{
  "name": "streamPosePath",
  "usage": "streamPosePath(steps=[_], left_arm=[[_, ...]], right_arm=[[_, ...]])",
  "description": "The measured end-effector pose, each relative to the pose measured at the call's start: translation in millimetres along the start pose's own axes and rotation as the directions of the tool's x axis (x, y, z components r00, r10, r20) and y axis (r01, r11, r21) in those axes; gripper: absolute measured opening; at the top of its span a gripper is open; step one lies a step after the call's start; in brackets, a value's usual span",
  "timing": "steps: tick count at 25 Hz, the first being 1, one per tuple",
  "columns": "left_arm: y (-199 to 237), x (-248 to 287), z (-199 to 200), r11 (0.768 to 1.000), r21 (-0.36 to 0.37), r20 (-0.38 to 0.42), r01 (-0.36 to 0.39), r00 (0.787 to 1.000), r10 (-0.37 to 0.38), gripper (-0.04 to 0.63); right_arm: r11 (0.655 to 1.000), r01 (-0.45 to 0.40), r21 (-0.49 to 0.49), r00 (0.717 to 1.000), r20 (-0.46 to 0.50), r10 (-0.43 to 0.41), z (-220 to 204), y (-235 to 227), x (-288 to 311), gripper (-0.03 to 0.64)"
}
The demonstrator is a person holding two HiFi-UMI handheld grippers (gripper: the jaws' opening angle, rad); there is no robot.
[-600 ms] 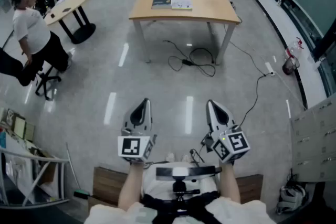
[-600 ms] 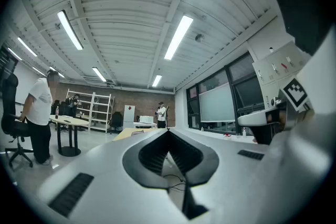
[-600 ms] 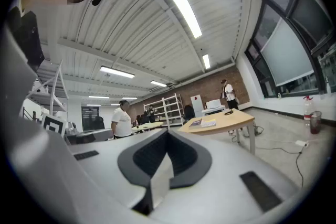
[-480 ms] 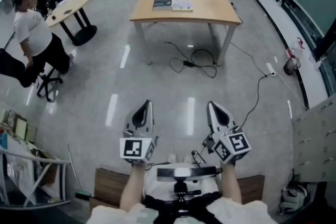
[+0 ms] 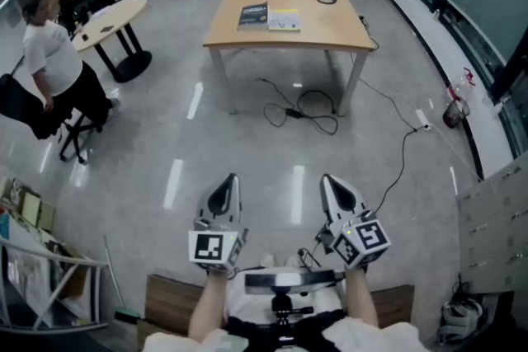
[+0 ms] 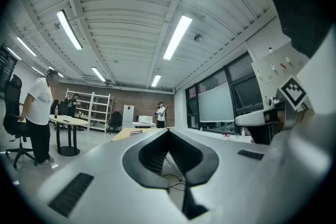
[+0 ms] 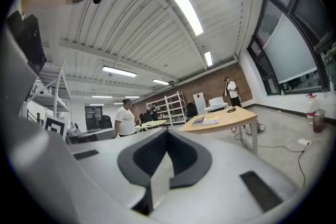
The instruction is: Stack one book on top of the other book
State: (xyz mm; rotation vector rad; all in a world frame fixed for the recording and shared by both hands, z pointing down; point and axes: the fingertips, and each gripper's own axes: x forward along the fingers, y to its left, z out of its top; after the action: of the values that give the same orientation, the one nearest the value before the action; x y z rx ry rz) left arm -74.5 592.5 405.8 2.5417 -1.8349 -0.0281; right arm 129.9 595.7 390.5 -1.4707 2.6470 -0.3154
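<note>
Trouble seems likeliest on the approach: left gripper and right gripper are both closed tight on nothing, well short of the wooden table, and loose cables sprawl on the floor under its near edge, likely to snag feet. On the table's left half the dark book and yellow book lie flat, side by side; sliding jaws under one may shove its neighbour. Glossy grey floor surrounds the table; left of it are a round table and a person in white.
</note>
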Motion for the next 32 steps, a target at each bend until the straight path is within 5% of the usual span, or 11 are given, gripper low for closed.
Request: streamPosePath(steps=[9, 20, 28, 32], left_arm=[[-18.1, 11.8, -3.5, 0.999, -0.016, 0.027, 0.028, 0.999, -0.028, 0.008], [-20.2, 64.2, 1.5, 0.999, 0.048, 0.009, 0.009, 1.0, -0.009, 0.008], [11.0, 154.5, -37.1, 0.999, -0.02, -0.037, 0.049, 0.998, -0.049, 0.008], [49.2, 225.2, -41.6, 0.999, -0.021, 0.003, 0.036, 0.999, -0.036, 0.008]], right_arm=[[1.0, -0.009, 0.025, 1.0, -0.01, 0.009, 2.2, -17.6, -0.1, -0.005], [0.998, -0.055, 0.033, 0.997, -0.043, 0.057, 4.6, -60.7, 32.9, -0.005], [0.996, -0.074, 0.051, 0.996, -0.05, 0.076, -4.7, -98.2, 118.0, -0.005], [0.996, -0.074, 0.046, 0.995, -0.058, 0.076, 0.2, -129.0, 191.9, -0.005]])
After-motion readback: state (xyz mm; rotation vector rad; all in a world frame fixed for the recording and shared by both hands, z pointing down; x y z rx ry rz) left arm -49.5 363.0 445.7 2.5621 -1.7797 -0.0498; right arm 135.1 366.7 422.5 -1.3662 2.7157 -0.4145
